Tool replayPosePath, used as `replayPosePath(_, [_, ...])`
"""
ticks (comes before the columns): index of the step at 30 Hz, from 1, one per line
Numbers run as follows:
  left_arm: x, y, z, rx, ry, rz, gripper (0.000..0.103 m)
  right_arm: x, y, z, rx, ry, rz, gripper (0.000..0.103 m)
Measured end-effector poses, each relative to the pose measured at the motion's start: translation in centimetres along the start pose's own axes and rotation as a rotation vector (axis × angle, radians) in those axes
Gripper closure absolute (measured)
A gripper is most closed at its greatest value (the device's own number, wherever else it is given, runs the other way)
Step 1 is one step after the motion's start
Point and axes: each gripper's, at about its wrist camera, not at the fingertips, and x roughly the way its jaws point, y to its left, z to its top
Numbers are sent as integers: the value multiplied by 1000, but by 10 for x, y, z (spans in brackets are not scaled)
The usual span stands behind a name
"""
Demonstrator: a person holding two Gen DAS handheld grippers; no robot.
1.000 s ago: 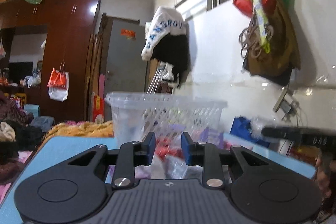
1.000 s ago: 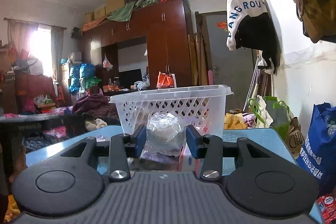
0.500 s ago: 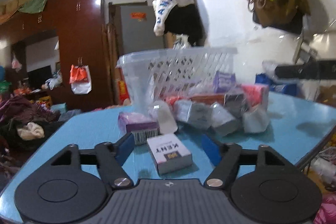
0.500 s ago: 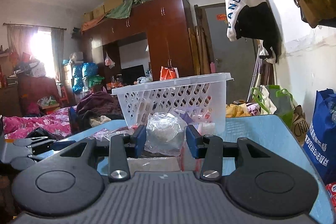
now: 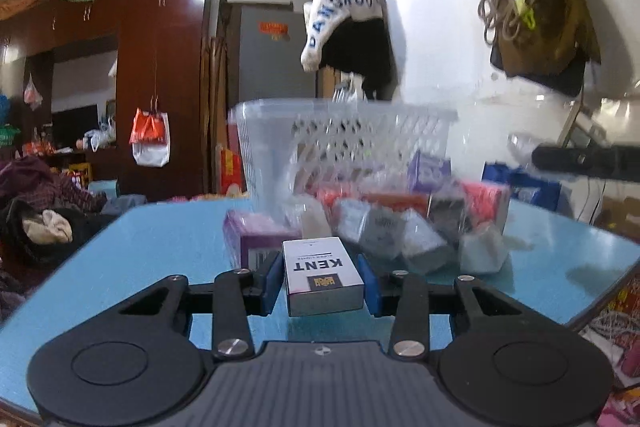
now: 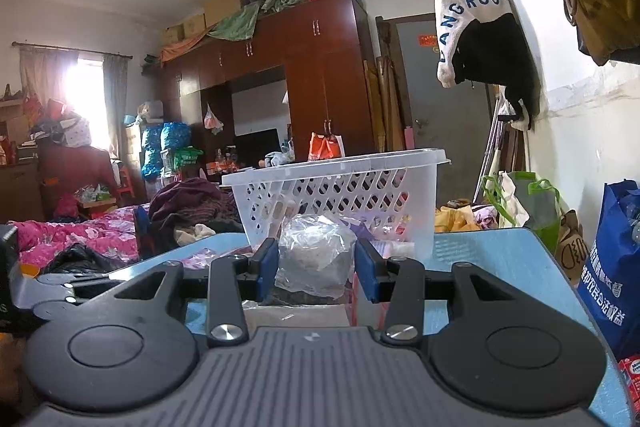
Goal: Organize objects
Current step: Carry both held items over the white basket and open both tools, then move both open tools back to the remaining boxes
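On the near part of the pale blue laminate desk point(image 5: 160, 251), a white rectangular cardboard cigarette pack printed KENT point(image 5: 323, 277) lies flat between the blue pads of the left hand-held gripper point(image 5: 322, 283), whose jaws are closing on it; the right pad looks to meet the pack's side while a thin gap shows at the left, so the grip does not yet seem firm. The pack sits apart from the others, probably singled out as the next thing to lift. Just beyond it stands a purple cardboard box with a barcode point(image 5: 256, 239), and farther back a loose heap of small boxes and wrapped packets point(image 5: 404, 219) in red, grey and purple, blurred here, crowds the foot of the translucent white plastic basket with a lattice wall point(image 5: 344, 135), the likely place for everything. In the right wrist view the right hand-held gripper point(image 6: 316, 267) is narrowed onto a crinkled clear plastic bag with pale grey contents point(image 6: 314, 253), its soft film bulging between the pads, held level in front of the same basket point(image 6: 340, 187), as if waiting its turn to go over the rim. The pack's stiff, flat sides should take a squeeze well; the slack bag will deform and could slip.
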Motion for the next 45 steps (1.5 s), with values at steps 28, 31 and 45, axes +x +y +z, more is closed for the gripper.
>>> replayPosePath(28, [175, 15, 160, -53, 141, -80, 30, 141, -14, 95, -116, 91, -116, 0])
replayPosePath(31, [137, 21, 148, -65, 84, -89, 29, 107, -14, 83, -93, 78, -106, 0])
replayPosePath(45, [61, -11, 48, -109, 197, -157, 18, 51, -16, 6, -34, 158, -133, 0])
